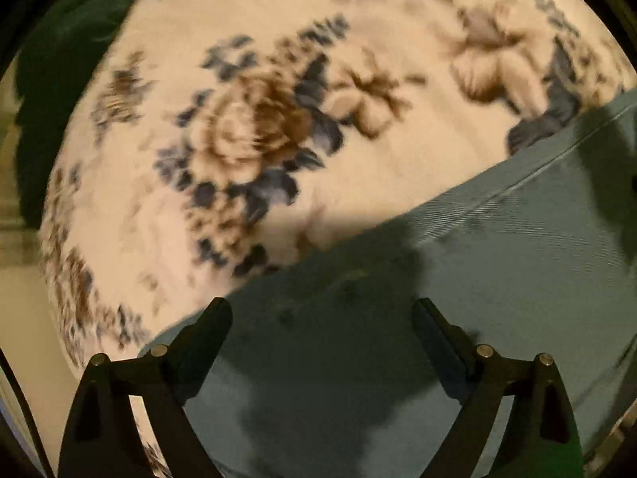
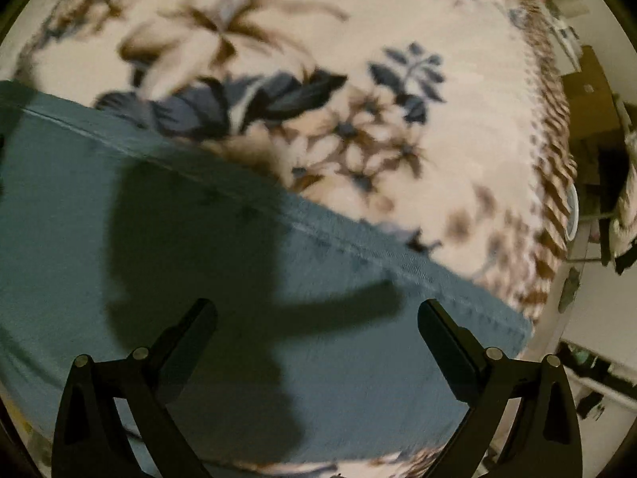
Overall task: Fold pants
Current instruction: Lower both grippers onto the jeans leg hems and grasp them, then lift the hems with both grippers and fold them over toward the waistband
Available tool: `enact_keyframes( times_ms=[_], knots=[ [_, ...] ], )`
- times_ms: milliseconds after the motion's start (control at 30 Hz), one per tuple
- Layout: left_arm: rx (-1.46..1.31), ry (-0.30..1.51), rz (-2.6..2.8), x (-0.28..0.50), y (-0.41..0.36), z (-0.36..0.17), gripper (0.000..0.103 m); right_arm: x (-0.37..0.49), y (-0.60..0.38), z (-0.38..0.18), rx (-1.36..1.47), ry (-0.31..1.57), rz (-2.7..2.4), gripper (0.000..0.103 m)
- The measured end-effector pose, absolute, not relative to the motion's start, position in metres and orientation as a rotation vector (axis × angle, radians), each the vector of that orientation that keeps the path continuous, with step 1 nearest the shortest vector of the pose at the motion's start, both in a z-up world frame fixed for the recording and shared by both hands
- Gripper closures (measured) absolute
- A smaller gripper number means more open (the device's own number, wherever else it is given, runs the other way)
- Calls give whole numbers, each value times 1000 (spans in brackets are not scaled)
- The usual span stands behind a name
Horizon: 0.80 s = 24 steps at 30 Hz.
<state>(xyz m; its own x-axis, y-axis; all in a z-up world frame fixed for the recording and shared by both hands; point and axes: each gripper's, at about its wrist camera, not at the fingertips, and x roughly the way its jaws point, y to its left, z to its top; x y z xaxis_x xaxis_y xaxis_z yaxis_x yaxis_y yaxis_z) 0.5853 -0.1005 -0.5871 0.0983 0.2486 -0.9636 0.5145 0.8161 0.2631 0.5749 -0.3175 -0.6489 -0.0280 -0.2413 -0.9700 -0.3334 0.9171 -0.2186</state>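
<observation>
Teal-blue pants (image 1: 497,263) lie flat on a cream blanket with brown and blue flowers (image 1: 247,135). In the left wrist view my left gripper (image 1: 320,306) hangs above the cloth near its edge, jaws wide apart, nothing between them. In the right wrist view the pants (image 2: 199,219) fill the lower left, with a stitched seam running along their upper edge. My right gripper (image 2: 316,306) points down over that part, open and holding nothing. Dark gripper shadows fall on the cloth in both views. Both pictures are blurred by motion.
A dark green cloth (image 1: 67,79) lies at the blanket's left edge. The flowered blanket (image 2: 358,79) ends at a fringed edge (image 2: 553,183) on the right, with dim furniture and clutter (image 2: 597,127) beyond it.
</observation>
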Motion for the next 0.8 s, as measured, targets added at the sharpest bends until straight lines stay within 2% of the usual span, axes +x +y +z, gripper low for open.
enact_keyframes(
  times_ms=[233, 267, 300, 333, 367, 400, 433, 500, 600, 800],
  knots=[
    [680, 1597, -415, 601, -100, -632, 12, 601, -320, -685, -463, 1701, 184, 2],
    [649, 1602, -436, 602, -98, -632, 23, 604, -319, -686, -471, 1696, 201, 4],
    [617, 1611, -465, 602, -96, -631, 37, 604, -317, -684, -472, 1686, 234, 16],
    [597, 1609, -497, 599, -96, -628, 45, 604, -315, -681, -457, 1677, 264, 33],
    [591, 1604, -518, 595, -97, -625, 59, 604, -313, -677, -441, 1667, 276, 44],
    [584, 1598, -525, 592, -96, -621, 71, 603, -312, -672, -431, 1645, 277, 69],
    [580, 1588, -526, 589, -95, -616, 76, 602, -314, -665, -422, 1618, 259, 84],
    [562, 1572, -525, 586, -88, -606, 90, 598, -316, -653, -412, 1580, 246, 89],
    [500, 1526, -525, 580, -76, -580, 96, 585, -326, -636, -359, 1556, 241, 92],
    [449, 1426, -504, 550, -57, -526, 98, 555, -339, -589, -350, 1489, 270, 94]
  ],
)
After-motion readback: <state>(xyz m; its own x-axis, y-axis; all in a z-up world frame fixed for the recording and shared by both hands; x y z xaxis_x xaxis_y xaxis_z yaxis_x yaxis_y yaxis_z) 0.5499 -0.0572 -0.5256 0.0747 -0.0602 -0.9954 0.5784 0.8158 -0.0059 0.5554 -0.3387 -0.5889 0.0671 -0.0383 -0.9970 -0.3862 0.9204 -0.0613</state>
